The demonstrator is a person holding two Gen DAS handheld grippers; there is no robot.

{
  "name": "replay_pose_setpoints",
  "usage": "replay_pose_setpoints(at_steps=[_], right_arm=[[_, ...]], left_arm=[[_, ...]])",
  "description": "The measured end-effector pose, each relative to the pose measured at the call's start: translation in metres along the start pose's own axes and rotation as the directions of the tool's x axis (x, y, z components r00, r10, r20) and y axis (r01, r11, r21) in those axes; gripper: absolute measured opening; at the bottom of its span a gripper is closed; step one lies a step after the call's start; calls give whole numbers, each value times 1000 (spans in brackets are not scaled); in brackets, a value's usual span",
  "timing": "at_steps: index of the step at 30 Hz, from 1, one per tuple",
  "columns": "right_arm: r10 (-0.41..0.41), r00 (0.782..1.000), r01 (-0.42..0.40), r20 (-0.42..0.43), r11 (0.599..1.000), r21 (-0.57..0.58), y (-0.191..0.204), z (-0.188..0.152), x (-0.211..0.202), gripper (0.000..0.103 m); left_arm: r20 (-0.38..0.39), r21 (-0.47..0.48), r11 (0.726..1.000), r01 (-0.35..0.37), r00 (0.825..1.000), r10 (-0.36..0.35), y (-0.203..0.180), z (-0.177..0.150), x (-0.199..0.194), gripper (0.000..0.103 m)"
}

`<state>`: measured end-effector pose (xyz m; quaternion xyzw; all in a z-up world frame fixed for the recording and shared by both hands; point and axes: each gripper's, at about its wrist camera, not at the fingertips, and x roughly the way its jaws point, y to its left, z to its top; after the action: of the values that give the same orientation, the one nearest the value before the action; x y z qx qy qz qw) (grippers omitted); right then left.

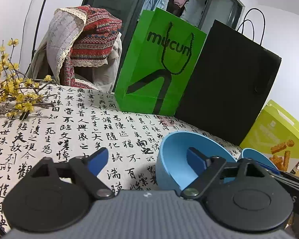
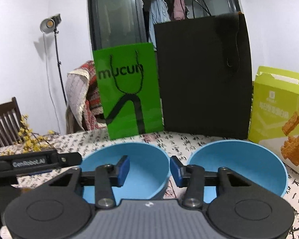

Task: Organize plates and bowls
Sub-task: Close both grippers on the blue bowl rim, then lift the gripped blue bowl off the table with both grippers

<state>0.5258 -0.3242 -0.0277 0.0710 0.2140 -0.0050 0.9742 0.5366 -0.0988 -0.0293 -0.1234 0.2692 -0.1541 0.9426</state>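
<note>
My left tool (image 1: 147,159) straddles the left blue bowl's (image 2: 141,159) rim, unclenched; my right tool (image 2: 149,169) likewise, its pads not yet pressing.

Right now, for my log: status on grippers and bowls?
Left gripper open, straddling left blue bowl wall. Right gripper open, straddling same bowl's other wall. Right blue bowl untouched. Nothing blocking.
</note>
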Motion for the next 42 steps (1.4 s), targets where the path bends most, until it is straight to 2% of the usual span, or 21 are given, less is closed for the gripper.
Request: replay_pose_setpoints(at_steps=[2, 6, 12, 14, 21, 25, 28, 42], right_arm=[[-7, 1000, 7, -11, 1000, 9, -2, -1, 3, 43], [-2, 1000, 2, -30, 1000, 12, -2, -3, 7, 36], [-44, 998, 43, -37, 999, -29, 4, -7, 13, 35], [-52, 998, 51, -35, 998, -38, 5, -7, 14, 35], [-72, 997, 70, -26, 995, -76, 10, -9, 15, 36], [-65, 998, 63, -25, 995, -73, 9, -9, 15, 32], [-61, 998, 59, -24, 995, -77, 10, -9, 14, 31], [-45, 999, 44, -19, 995, -87, 11, -9, 14, 26]], left_arm=[[-4, 1, 1000, 5, 1000, -5, -1, 0, 0, 80], [-13, 0, 1000, 13, 1000, -13, -1, -1, 2, 77], [-30, 9, 999, 31, 999, -31, -3, -2, 5, 69], [-37, 11, 999, 34, 999, -33, -3, -3, 6, 62], [-56, 13, 998, 58, 997, -57, -5, -4, 9, 51], [-70, 21, 996, 85, 994, -83, -6, -5, 11, 37], [-72, 33, 995, 96, 993, -94, -8, -6, 10, 31], [-64, 34, 997, 74, 995, -72, -8, -6, 10, 30]])
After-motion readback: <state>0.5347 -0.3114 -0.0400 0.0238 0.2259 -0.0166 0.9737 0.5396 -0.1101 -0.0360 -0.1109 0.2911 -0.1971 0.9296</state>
